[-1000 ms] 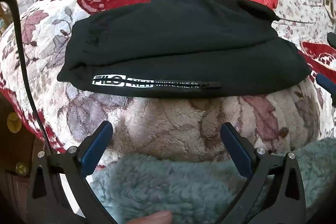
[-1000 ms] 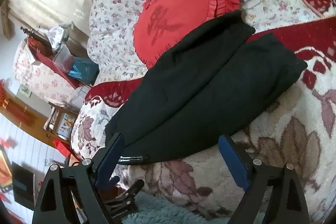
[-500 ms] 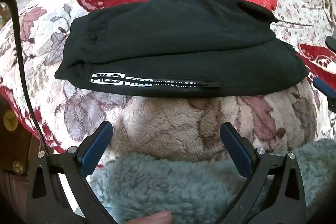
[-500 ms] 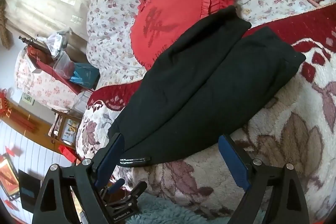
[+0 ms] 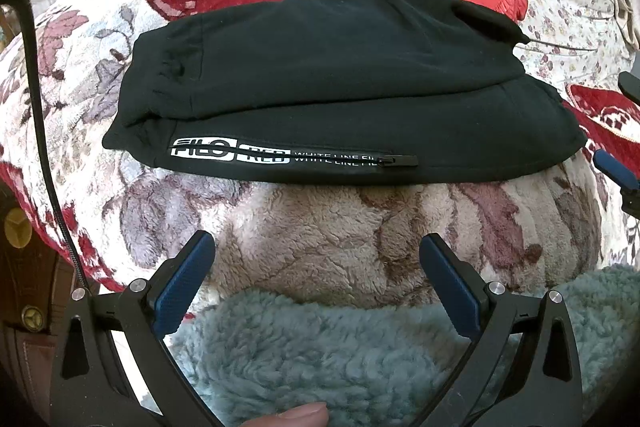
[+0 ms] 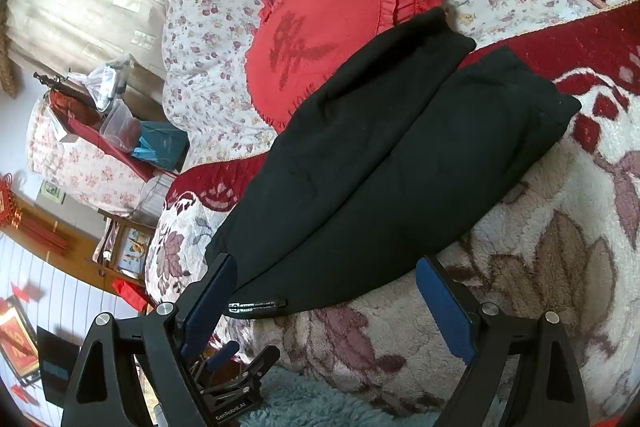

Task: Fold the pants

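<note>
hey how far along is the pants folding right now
Mostly done, it seems. The black pants already lie doubled into a compact bundle on the floral blanket, zipper pocket facing front. Nothing is in hand: the left gripper and right gripper are both open, short of the fabric. Perhaps one more fold or smoothing is left.

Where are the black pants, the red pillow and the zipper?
pants (image 5: pixel 340 75), left wrist view, middle of the top fold
pillow (image 6: pixel 320 27), right wrist view, its flat red face
zipper (image 5: pixel 396 159), left wrist view, the pull tab
</note>
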Demonstrator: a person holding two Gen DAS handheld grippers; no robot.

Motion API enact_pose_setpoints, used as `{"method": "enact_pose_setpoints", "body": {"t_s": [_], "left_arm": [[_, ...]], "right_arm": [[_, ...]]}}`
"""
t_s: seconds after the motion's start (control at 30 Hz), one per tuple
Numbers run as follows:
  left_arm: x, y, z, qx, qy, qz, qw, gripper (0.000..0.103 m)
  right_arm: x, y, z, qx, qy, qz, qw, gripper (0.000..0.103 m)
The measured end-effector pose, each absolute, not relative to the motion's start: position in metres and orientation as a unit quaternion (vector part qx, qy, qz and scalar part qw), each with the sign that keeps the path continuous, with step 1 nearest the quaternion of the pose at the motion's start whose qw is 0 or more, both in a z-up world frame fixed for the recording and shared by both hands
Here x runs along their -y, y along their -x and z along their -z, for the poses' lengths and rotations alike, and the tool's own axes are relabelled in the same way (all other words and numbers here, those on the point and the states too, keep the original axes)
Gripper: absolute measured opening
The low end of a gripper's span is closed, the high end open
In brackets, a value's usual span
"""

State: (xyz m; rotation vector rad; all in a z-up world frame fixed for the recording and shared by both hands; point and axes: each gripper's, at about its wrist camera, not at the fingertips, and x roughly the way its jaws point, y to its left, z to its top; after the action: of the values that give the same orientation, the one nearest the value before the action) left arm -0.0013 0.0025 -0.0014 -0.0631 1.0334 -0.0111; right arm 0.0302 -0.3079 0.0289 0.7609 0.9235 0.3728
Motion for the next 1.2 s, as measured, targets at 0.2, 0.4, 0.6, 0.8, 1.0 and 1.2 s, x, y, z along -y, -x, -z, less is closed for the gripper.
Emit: {"method": "enact_pose_setpoints", "body": {"t_s": [0.2, 0.4, 0.6, 0.8, 1.0, 1.2], "left_arm": [[-0.0026, 0.0010, 0.0020, -0.494, 0.031, 0.005, 0.869, 0.102], [-0.0018, 0.0011, 0.0021, -0.494, 0.031, 0.006, 0.869, 0.102], [-0.0028, 0.0004, 0.0023, -0.495, 0.031, 0.006, 0.868, 0.102], [0.0013, 0.0026, 0.0019, -0.495, 0.032, 0.006, 0.868, 0.102], [-0.0023, 0.0007, 0.0022, -0.495, 0.031, 0.006, 0.868, 0.102], [-0.0046, 0.0010, 0.0044, -0.498, 0.036, 0.007, 0.867, 0.102]], "right_arm": [[0.3078, -0.0308, -0.0296, -0.434, -0.356, -0.174, 0.809, 0.090], [0.3088, -0.0313, -0.0299, -0.434, -0.356, -0.173, 0.809, 0.090], [0.3090, -0.0315, -0.0310, -0.435, -0.358, -0.173, 0.808, 0.090], [0.3098, -0.0324, -0.0309, -0.435, -0.358, -0.173, 0.808, 0.090], [0.3102, -0.0327, -0.0322, -0.436, -0.359, -0.173, 0.807, 0.090], [0.3088, -0.0309, -0.0335, -0.441, -0.347, -0.160, 0.812, 0.090]]}}
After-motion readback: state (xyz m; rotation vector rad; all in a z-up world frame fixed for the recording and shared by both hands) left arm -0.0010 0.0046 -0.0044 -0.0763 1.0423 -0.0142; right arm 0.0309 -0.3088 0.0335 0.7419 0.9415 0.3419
